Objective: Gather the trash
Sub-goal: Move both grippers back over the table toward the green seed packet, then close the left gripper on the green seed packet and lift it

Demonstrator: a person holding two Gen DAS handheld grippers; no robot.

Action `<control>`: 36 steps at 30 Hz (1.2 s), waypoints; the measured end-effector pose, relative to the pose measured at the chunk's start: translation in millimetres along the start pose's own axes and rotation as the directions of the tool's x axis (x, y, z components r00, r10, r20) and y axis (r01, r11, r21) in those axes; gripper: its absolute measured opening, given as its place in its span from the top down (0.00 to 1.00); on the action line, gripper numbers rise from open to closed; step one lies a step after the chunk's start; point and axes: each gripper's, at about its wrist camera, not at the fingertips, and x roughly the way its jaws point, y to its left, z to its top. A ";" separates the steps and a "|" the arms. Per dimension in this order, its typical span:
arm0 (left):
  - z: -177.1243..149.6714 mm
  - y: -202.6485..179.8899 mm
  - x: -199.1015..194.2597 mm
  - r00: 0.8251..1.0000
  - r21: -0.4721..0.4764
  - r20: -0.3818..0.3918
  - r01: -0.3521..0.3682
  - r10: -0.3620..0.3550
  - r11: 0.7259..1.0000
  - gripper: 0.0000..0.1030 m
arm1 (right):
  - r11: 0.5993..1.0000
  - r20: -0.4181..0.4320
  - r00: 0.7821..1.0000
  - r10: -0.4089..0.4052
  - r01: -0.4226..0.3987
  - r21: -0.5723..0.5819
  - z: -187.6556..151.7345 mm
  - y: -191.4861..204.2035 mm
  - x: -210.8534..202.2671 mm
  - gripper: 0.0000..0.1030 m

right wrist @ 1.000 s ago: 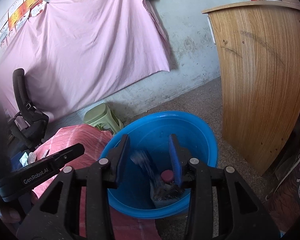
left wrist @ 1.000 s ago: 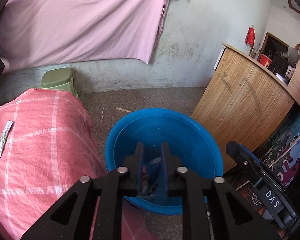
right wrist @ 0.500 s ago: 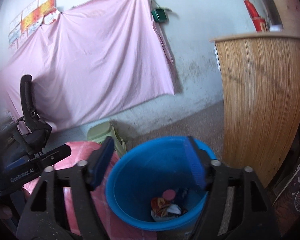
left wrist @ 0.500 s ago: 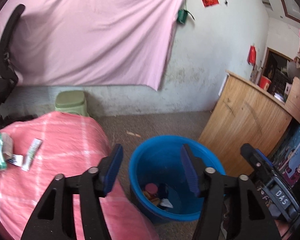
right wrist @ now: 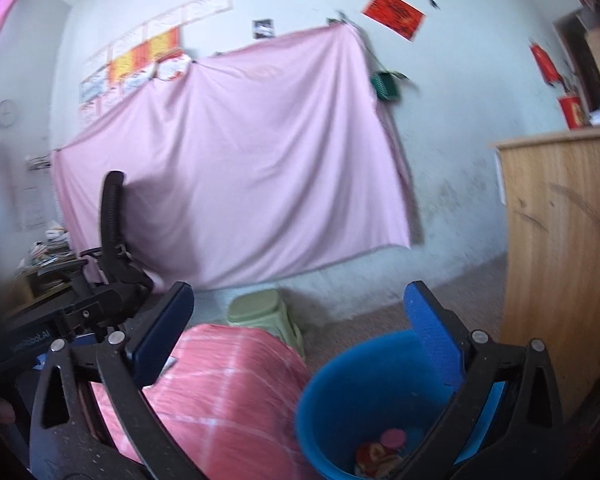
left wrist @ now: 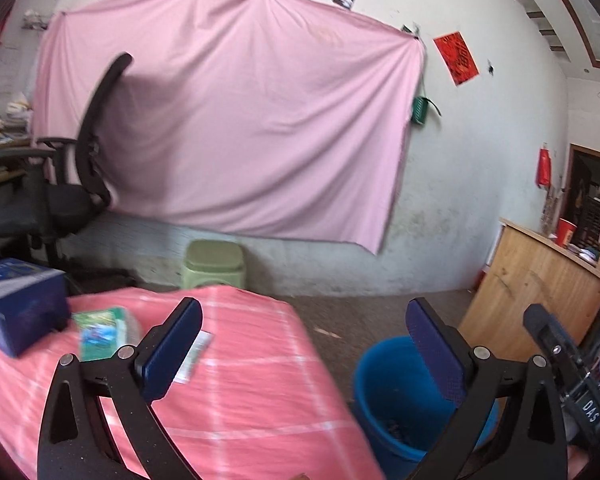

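Observation:
My left gripper (left wrist: 303,312) hangs above the edge of the pink-checked table (left wrist: 252,380). Its jaws are opening wide and nothing is between them. On the cloth to its left lie a green packet (left wrist: 100,332) and a white wrapper (left wrist: 194,356). The blue bin (left wrist: 384,392) stands on the floor at the table's right. My right gripper (right wrist: 299,300) is over the gap between table and blue bin (right wrist: 352,392), its jaws also opening and empty. Trash (right wrist: 380,448), including a pink lid, lies in the bin's bottom.
A dark blue box (left wrist: 16,304) sits on the table's far left. Behind the table are a green stool (left wrist: 214,264) and a black office chair (left wrist: 88,152). A wooden counter (right wrist: 560,260) stands close to the bin's right.
Both grippers were narrow over the bin with trash between or under the fingers. They have spread wide, risen and swung left toward the table, and the trash now lies in the bin.

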 end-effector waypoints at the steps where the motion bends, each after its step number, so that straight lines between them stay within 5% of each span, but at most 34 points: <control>1: 0.4 5.7 -5.3 1.000 0.001 0.012 -0.012 0.012 1.000 0.03 | 1.000 0.016 1.000 0.015 -0.015 -0.012 0.6 9.3 -0.6 0.00; 9: 0.2 51.8 -36.3 0.989 -0.011 0.082 -0.119 0.119 0.993 0.03 | 0.993 0.084 0.990 0.111 -0.108 -0.042 1.8 66.5 4.8 0.00; 18: -12.6 117.1 -56.2 0.965 -0.013 0.101 -0.243 0.243 0.970 0.03 | 0.983 0.042 0.985 0.166 -0.162 -0.081 -13.0 114.3 33.8 0.00; 26: -33.6 168.1 -45.2 0.950 -0.002 0.017 -0.311 0.311 0.950 0.03 | 0.970 -0.065 0.978 0.197 -0.205 -0.130 -34.6 150.2 71.9 0.00; 36: -58.9 199.8 -11.7 0.952 -0.001 -0.167 -0.261 0.257 0.965 0.03 | 0.955 -0.308 0.942 0.130 -0.202 -0.216 -72.9 175.7 127.7 0.00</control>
